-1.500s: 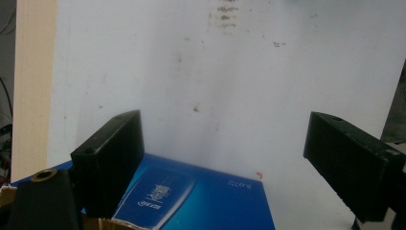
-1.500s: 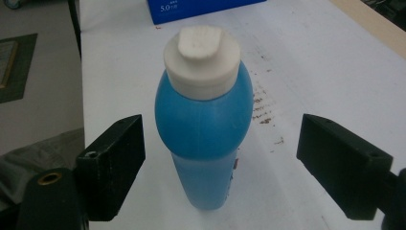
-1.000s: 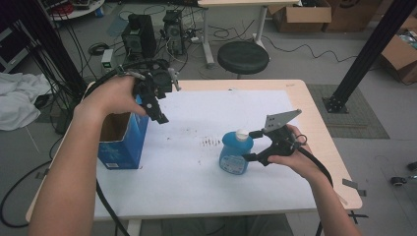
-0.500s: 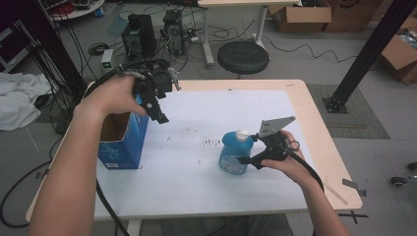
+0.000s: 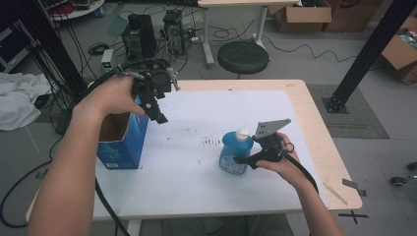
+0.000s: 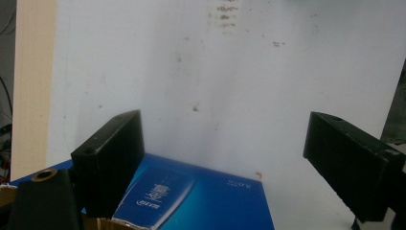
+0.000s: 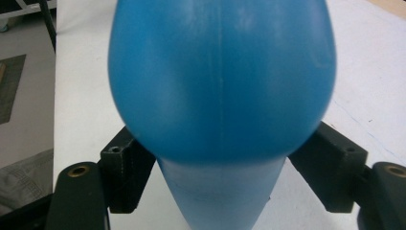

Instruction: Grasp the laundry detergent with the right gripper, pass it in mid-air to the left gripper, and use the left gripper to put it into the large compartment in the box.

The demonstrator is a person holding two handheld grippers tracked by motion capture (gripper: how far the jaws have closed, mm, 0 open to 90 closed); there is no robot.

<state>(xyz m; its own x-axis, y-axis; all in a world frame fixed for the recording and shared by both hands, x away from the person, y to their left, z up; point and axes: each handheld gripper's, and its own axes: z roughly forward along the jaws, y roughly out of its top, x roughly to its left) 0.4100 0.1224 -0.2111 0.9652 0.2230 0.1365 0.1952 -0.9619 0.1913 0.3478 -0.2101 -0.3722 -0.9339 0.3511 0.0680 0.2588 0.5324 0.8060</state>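
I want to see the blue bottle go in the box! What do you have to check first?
1. Right gripper fingers around the blue bottle: ok, one on each side of its lower part.
2. Grip tight enough to lift: cannot tell.
3. Bottle cap on: ok, white cap on top.
4. Blue box open at the top: ok, the opening shows from above.
5. Room inside the box: cannot tell, its inside is dark.
6. Left gripper out of the way: not ok, it hangs open right over the box's edge.
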